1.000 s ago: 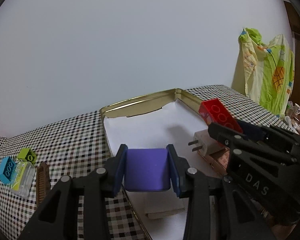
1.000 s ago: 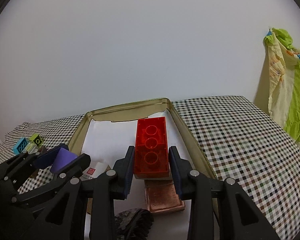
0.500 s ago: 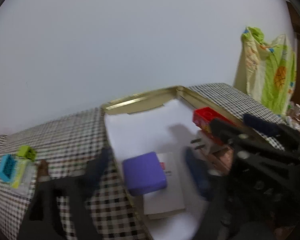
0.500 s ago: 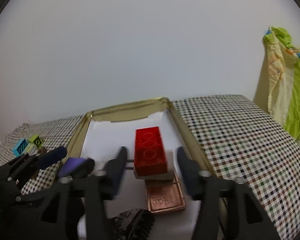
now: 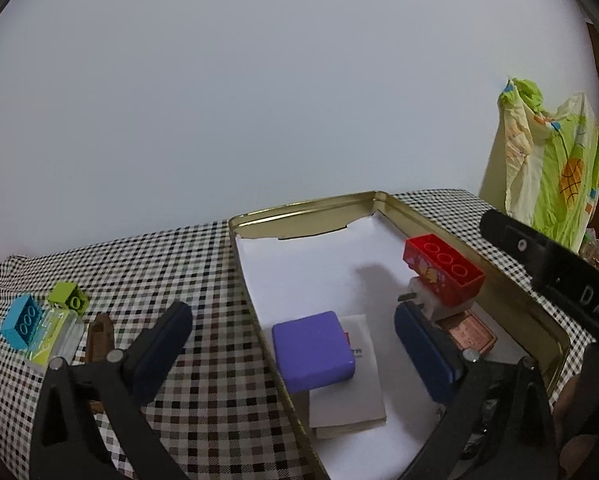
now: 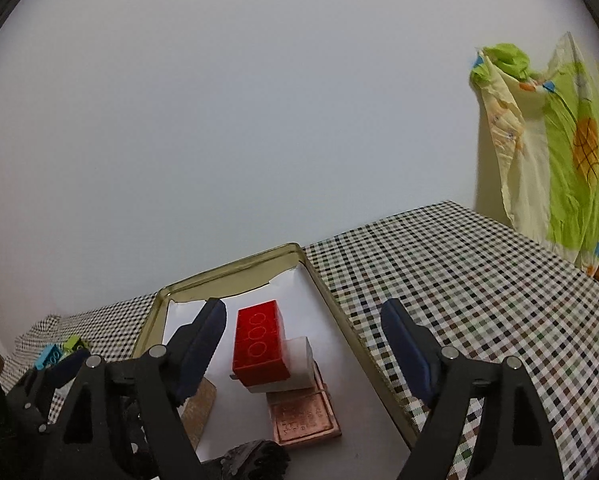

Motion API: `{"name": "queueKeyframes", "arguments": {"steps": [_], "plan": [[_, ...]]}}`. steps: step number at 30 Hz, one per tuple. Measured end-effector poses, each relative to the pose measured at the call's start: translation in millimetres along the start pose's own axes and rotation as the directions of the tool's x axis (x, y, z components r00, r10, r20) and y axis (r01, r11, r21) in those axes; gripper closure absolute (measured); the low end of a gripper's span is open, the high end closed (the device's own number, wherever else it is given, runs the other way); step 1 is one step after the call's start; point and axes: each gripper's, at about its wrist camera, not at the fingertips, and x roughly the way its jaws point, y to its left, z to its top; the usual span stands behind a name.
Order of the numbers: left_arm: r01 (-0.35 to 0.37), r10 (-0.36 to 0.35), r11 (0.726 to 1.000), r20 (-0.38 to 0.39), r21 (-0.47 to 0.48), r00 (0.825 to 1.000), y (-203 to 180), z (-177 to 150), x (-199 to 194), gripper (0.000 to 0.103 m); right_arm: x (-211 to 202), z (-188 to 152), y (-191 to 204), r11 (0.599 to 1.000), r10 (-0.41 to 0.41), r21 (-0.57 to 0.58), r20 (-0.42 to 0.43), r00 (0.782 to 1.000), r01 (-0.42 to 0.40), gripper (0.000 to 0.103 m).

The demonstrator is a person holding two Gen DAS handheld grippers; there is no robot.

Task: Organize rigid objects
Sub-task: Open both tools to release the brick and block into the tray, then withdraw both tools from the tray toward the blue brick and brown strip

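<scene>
The left gripper [image 5: 291, 332] has just been opened wide; the purple block [image 5: 313, 350] lies free between its jaws in the tin [image 5: 495, 276]. The right gripper [image 6: 299, 336], just opened, straddles the red brick [image 6: 261, 342], untouched. A dark object at bottom centre is cut off.

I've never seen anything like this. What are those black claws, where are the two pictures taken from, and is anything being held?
No robot here: a person holds a two-finger gripper in each hand, each with a camera looking along its fingers. One picture is from the left gripper, the other from the right gripper. Both have just been opening and hold nothing. In the gold tin tray on the checked tablecloth lie a purple block and a red toy brick resting on a white plug adapter. Blue and green bricks wait outside.
</scene>
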Motion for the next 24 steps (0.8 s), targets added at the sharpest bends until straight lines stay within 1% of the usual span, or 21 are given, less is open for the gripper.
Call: {"name": "queueKeyframes", "arguments": {"steps": [5, 7, 8, 9, 10, 11, 12, 13, 15, 16, 17, 19, 21, 24], "plan": [[0.0, 0.0, 1.0, -0.004, -0.014, 1.0, 4, -1, -2, 0.001, -6, 0, 4, 1.0, -0.017, -0.006, 0.038, 0.999, 0.017, 0.021], [-0.02, 0.02, 1.0, 0.014, -0.008, 1.0, 6, -1, -5, 0.001, -15, 1, 5, 0.999, -0.033, -0.007, 0.086, 0.996, 0.034, 0.021], [-0.037, 0.037, 0.999, 0.027, -0.002, 0.999, 7, -1, -6, 0.001, -24, 1, 5, 0.998, -0.055, -0.002, 0.14, 0.989, 0.056, 0.021], [-0.062, 0.062, 0.998, 0.046, 0.008, 0.997, 8, -1, -9, 0.001, -31, 1, 5, 0.997, -0.076, 0.005, 0.187, 0.979, 0.076, 0.021], [-0.081, 0.08, 0.997, 0.06, 0.016, 0.995, 9, 0, -10, 0.001, -39, 1, 3, 0.994, -0.107, 0.015, 0.251, 0.962, 0.106, 0.017], [-0.1, 0.098, 0.995, 0.073, 0.021, 0.993, 11, 0, -12, 0.001, -45, 0, 3, 0.992, -0.129, 0.023, 0.294, 0.947, 0.128, 0.013], [-0.119, 0.117, 0.993, 0.083, 0.02, 0.99, 14, 0, -13, 0.001, -54, -3, 4, 0.987, -0.157, 0.035, 0.356, 0.921, 0.155, 0.006], [-0.133, 0.131, 0.991, 0.089, 0.014, 0.987, 17, 0, -14, 0.001, -59, -4, 5, 0.986, -0.166, 0.041, 0.394, 0.904, 0.163, 0.005], [-0.153, 0.153, 0.988, 0.101, -0.008, 0.983, 26, 1, -15, 0.001, -65, -6, 8, 0.984, -0.172, 0.032, 0.439, 0.882, 0.176, 0.004], [-0.16, 0.161, 0.987, 0.106, -0.017, 0.981, 29, 2, -16, 0.001, -64, -7, 11, 0.981, -0.18, 0.018, 0.439, 0.88, 0.192, 0.004], [-0.168, 0.17, 0.985, 0.113, -0.025, 0.979, 33, 1, -17, 0.001, -61, -7, 13, 0.979, -0.185, 0.002, 0.429, 0.884, 0.204, 0.004], [-0.19, 0.192, 0.981, 0.133, -0.033, 0.972, 41, 0, -21, 0.001, -53, -7, 19, 0.977, -0.18, -0.034, 0.4, 0.899, 0.211, 0.004], [-0.218, 0.22, 0.975, 0.153, -0.033, 0.963, 47, -1, -25, 0.001, -48, -7, 25, 0.974, -0.177, -0.061, 0.387, 0.905, 0.217, 0.004], [-0.227, 0.23, 0.973, 0.174, -0.036, 0.958, 56, -4, -32, 0.001, -51, -10, 31, 0.97, -0.178, -0.079, 0.408, 0.896, 0.228, 0.004]]}}
